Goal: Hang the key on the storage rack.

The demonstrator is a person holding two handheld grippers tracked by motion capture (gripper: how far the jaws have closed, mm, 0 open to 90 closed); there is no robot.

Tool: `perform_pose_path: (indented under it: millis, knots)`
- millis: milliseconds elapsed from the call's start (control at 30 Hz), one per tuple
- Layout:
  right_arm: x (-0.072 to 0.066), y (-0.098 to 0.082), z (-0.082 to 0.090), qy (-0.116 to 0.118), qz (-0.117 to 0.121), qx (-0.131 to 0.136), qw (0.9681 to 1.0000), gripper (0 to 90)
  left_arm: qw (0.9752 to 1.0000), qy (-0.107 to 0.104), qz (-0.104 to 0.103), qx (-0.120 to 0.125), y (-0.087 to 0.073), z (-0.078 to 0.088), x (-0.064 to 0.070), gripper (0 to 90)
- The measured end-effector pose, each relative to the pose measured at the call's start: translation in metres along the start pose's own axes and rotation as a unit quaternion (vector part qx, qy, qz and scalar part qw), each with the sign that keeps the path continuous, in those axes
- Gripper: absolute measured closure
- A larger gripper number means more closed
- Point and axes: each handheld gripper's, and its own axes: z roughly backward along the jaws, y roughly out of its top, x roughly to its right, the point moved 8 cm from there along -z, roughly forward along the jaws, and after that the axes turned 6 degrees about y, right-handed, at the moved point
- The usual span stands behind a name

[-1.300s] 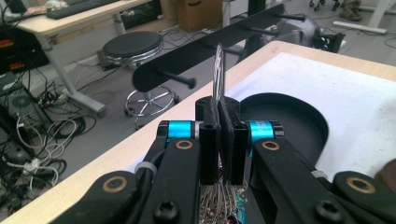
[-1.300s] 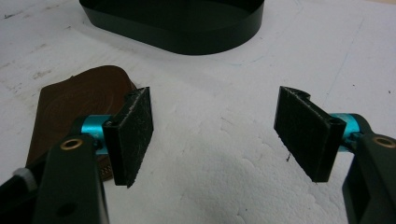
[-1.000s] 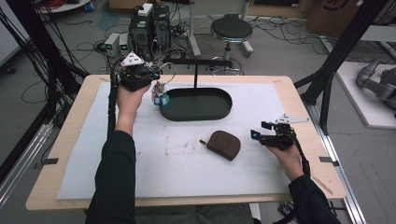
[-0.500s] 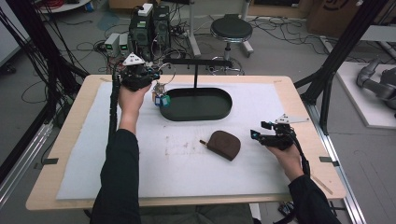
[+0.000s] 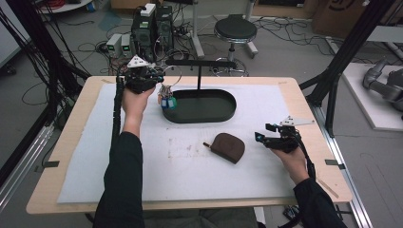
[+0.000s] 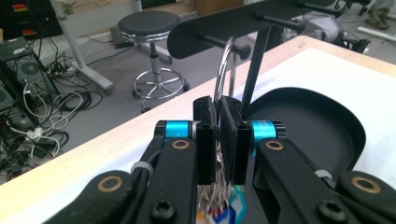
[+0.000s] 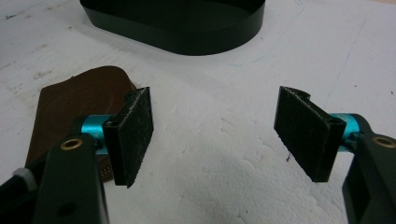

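Observation:
My left gripper (image 5: 163,89) is at the table's back left, beside the black stand (image 5: 199,63). In the left gripper view its jaws (image 6: 218,135) are pinched on a metal key ring (image 6: 225,65), which rises towards a peg (image 6: 241,49) on the stand's bar. The jaws have just been opening a little, with the ring still between them. Keys with coloured tags (image 5: 167,101) dangle below, over the left rim of the stand's oval tray (image 5: 227,115). My right gripper (image 5: 262,133) hovers open above the white mat, just right of a brown pouch (image 5: 228,147) (image 7: 79,100).
A white mat (image 5: 190,180) covers most of the wooden table. Behind the table a round stool (image 5: 235,31) and computer towers (image 5: 152,23) stand on the floor among cables. Black frame posts (image 5: 342,61) flank the table's sides.

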Motion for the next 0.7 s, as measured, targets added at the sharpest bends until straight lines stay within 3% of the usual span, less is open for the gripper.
perform_pose_path:
  millis: [133,267,467,700]
  knots:
    - [0.0,0.0,0.0,0.0,0.001,0.0,1.0,29.1,0.9999,0.006,0.004,0.009,0.001,0.002,-0.001,82.4]
    - [0.0,0.0,0.0,0.0,0.0,0.0,1.0,29.1,0.9998,0.014,0.007,0.013,0.002,0.008,-0.003,74.2]
    - [0.0,0.0,0.0,-0.001,0.0,0.0,1.0,29.1,0.9993,0.025,-0.021,0.017,0.004,0.025,0.003,58.8]
    - [0.001,0.0,0.001,-0.003,-0.002,0.002,1.0,29.1,0.9984,-0.009,-0.045,0.033,-0.005,0.055,0.029,43.0]
